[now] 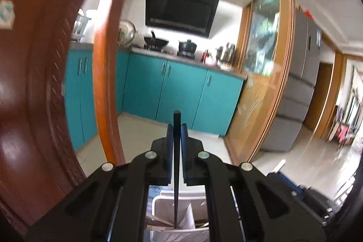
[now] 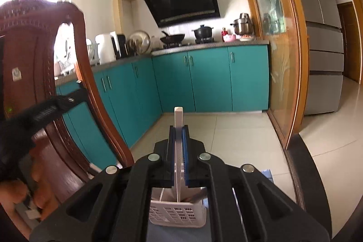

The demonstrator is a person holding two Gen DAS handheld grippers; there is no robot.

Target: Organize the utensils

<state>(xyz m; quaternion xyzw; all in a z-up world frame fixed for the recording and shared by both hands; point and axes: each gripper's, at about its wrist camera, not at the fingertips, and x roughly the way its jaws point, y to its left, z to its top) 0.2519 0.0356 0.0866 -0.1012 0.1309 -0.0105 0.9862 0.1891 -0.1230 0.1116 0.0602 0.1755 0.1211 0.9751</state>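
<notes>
Utensils are in the air at this moment, one to each gripper, and neither looks put away yet. Starting on the left, the left gripper (image 1: 177,128) is pinching a slim black tapered stick (image 1: 176,151), likely a chopstick, whose blunt end pokes up past the fingertips while its thin end hangs over a white slotted plastic utensil basket (image 1: 156,203). On the right, the right gripper (image 2: 178,130) is clamped on a flat white plastic-looking handle (image 2: 178,115) that runs down toward the same white basket (image 2: 177,212), seen here with a perforated wall.

My judgement is that the work is midway: some pale pieces seem to lie in the basket, and these two items are left to place.

Much is obscured. Both gripper bodies cover most of the basket, so its compartments and contents cannot be counted. The desk under it is barely visible. Each utensil's working end is cut off, and the left view is blurred.
</notes>
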